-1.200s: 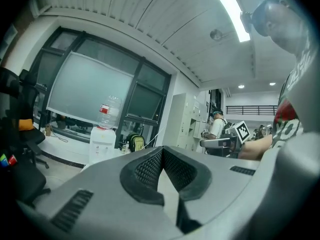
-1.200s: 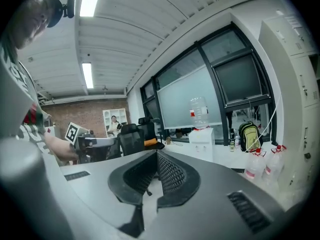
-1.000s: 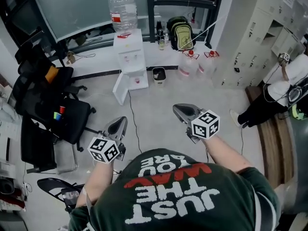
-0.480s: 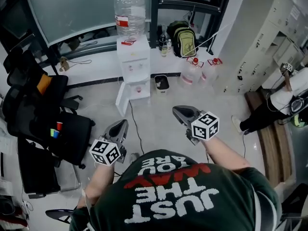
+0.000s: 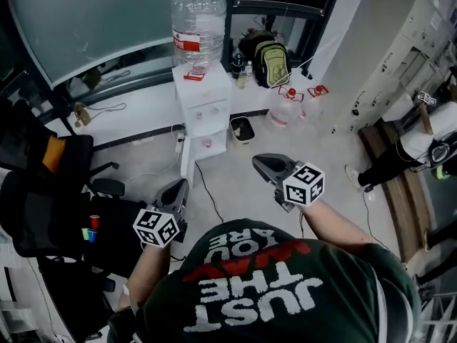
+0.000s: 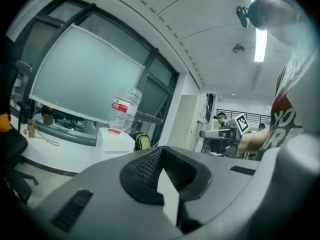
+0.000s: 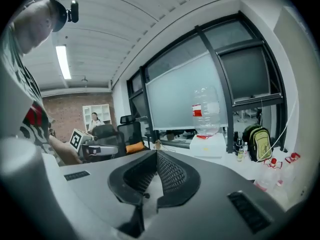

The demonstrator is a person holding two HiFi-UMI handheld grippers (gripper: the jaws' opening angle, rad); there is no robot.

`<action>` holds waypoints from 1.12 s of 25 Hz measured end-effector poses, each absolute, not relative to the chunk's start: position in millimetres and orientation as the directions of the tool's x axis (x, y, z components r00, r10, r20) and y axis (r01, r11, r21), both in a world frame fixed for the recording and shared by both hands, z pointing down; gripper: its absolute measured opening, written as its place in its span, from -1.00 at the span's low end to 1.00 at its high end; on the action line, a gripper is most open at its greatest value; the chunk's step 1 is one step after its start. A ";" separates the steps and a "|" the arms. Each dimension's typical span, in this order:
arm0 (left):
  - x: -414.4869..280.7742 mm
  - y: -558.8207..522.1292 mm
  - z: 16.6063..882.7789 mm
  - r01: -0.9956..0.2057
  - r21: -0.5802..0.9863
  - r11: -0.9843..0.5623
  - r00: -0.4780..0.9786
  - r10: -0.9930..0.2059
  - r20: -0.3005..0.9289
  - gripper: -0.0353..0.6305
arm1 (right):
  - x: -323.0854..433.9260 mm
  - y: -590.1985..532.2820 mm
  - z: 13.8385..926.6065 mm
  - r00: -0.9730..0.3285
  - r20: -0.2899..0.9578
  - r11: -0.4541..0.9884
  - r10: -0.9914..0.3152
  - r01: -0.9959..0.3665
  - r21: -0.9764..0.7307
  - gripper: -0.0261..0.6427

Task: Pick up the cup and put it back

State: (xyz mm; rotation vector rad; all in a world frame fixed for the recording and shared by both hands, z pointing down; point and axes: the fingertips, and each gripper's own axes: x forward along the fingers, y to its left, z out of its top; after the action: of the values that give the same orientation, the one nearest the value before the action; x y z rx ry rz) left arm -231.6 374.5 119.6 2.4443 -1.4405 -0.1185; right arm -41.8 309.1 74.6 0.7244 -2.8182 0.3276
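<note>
Small red cup (image 5: pixel 94 221), apparently upright, on black chair (image 5: pixel 50 206)

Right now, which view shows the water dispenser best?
The head view: the water dispenser shows whole, bottle to base. The left and right gripper views show only its bottle and white top, small; the rest is hidden.

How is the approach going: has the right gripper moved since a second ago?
Yes. The right gripper has advanced toward the white water dispenser; the floor gap between them is shorter in the head view.
</note>
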 end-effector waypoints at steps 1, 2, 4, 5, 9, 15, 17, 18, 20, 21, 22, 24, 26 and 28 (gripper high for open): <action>-233.8 366.9 121.3 -0.837 0.304 -0.455 0.499 -0.863 0.082 -0.89 | -43.1 301.4 75.1 -0.852 0.264 0.850 -0.452 -0.502 -0.162 -0.83; -235.4 360.1 123.2 -0.834 0.308 -0.459 0.504 -0.859 0.085 -0.89 | -44.1 294.2 75.6 -0.848 0.267 0.846 -0.457 -0.507 -0.164 -0.83; -238.9 348.1 127.5 -0.829 0.312 -0.463 0.511 -0.854 0.092 -0.89 | -46.2 280.8 77.7 -0.843 0.272 0.840 -0.465 -0.517 -0.166 -0.83; -240.4 342.5 129.8 -0.828 0.315 -0.463 0.513 -0.853 0.095 -0.89 | -46.9 274.3 79.7 -0.840 0.274 0.837 -0.468 -0.521 -0.167 -0.83; -241.0 317.3 137.7 -0.834 0.320 -0.449 0.504 -0.857 0.112 -0.90 | -43.8 243.0 91.4 -0.841 0.283 0.835 -0.460 -0.519 -0.184 -0.83; -229.2 264.0 155.3 -0.864 0.306 -0.400 0.457 -0.878 0.143 -0.89 | -27.1 176.3 116.1 -0.862 0.272 0.845 -0.428 -0.488 -0.219 -0.83; -217.2 237.9 160.8 -0.880 0.294 -0.375 0.430 -0.890 0.154 -0.89 | -17.3 145.3 124.7 -0.876 0.263 0.856 -0.403 -0.463 -0.229 -0.83; -210.4 223.7 162.9 -0.888 0.288 -0.358 0.413 -0.897 0.158 -0.89 | -12.5 129.1 127.7 -0.885 0.257 0.865 -0.387 -0.445 -0.232 -0.83; -194.7 193.7 166.9 -0.905 0.285 -0.317 0.373 -0.912 0.169 -0.89 | -2.2 95.3 131.4 -0.904 0.245 0.883 -0.350 -0.406 -0.237 -0.83; -185.6 178.2 169.0 -0.912 0.285 -0.293 0.351 -0.919 0.179 -0.89 | 3.1 78.4 132.8 -0.914 0.240 0.892 -0.328 -0.383 -0.241 -0.83; -175.9 161.9 171.7 -0.920 0.283 -0.270 0.330 -0.924 0.193 -0.89 | 8.3 61.8 134.0 -0.923 0.235 0.901 -0.304 -0.359 -0.244 -0.83; -155.2 128.1 179.4 -0.936 0.265 -0.232 0.295 -0.927 0.230 -0.89 | 18.1 31.3 136.6 -0.939 0.234 0.922 -0.252 -0.307 -0.238 -0.83; -135.7 97.9 191.0 -0.950 0.234 -0.208 0.270 -0.923 0.274 -0.89 | 27.2 6.3 141.6 -0.949 0.243 0.943 -0.201 -0.255 -0.214 -0.83; -122.4 71.7 204.4 -0.959 0.212 -0.189 0.251 -0.914 0.320 -0.89 | 33.6 -17.3 149.2 -0.955 0.249 0.957 -0.161 -0.213 -0.195 -0.83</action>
State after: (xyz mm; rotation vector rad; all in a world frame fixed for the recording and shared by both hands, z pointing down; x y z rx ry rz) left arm -122.4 71.7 204.4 2.1652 -1.7160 0.1709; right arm 33.6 -17.3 149.2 0.2788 -2.8777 0.3241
